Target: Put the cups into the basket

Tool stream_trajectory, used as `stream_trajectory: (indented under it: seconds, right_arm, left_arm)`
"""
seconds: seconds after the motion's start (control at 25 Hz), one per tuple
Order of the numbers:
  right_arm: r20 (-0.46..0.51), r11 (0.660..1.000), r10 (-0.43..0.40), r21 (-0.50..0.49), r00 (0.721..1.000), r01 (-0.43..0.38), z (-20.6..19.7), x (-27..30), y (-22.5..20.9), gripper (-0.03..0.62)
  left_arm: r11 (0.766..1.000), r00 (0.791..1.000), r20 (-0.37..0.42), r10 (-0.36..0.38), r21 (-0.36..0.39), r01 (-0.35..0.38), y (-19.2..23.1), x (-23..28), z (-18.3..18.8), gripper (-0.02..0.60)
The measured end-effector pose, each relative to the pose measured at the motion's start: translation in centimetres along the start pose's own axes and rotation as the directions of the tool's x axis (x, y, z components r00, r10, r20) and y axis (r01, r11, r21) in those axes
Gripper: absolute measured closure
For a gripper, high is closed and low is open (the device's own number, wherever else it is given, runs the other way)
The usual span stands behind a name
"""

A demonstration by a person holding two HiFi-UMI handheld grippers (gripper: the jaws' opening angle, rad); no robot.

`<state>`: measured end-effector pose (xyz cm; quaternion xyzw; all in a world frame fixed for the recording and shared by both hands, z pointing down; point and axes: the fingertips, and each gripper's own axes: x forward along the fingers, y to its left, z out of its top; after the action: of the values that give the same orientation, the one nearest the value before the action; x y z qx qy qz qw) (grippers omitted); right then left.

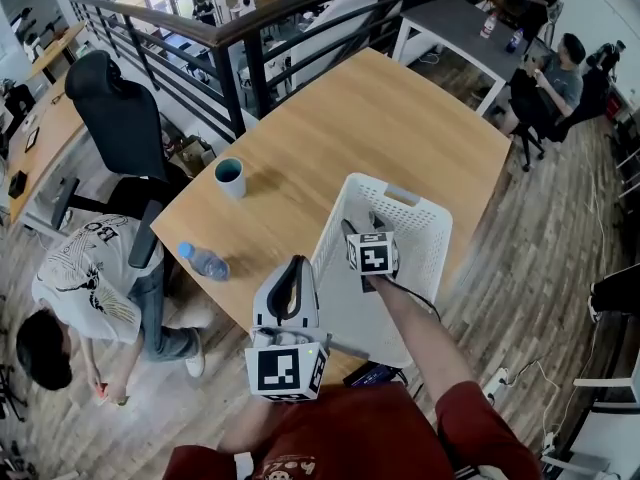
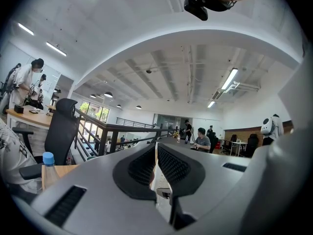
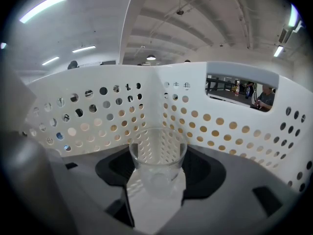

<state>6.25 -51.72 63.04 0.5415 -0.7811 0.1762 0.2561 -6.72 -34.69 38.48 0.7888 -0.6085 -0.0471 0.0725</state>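
A clear plastic cup stands upright between the dark pads of my right gripper, which is shut on it. The cup and gripper are inside the white perforated basket, close to its floor. From the head view, my right gripper reaches down into the basket and hides the clear cup. A teal cup stands on the wooden table, left of the basket. My left gripper hovers at the basket's near left corner, its jaws shut with nothing between them.
A water bottle with a blue cap lies near the table's left edge and shows as in the left gripper view. A black office chair and a person are left of the table. A railing runs behind.
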Motion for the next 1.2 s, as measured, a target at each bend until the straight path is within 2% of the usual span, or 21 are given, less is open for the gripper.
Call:
stream_trajectory:
  seconds: [0.44, 1.2]
  right_arm:
    - [-0.029, 0.999, -0.026, -0.037, 0.999, 0.025, -0.6, -0.7, 0.4, 0.31]
    - [0.019, 0.999, -0.045, 0.019, 0.999, 0.045, -0.1, -0.9, -0.3, 0.303]
  left_arm:
    - [0.999, 1.0, 0.0, 0.002, 0.039, -0.002, -0.2, 0.1, -0.3, 0.56]
    - [0.998, 1.0, -0.018, -0.005, 0.055, 0.006, -0.4, 0.3, -1.4, 0.56]
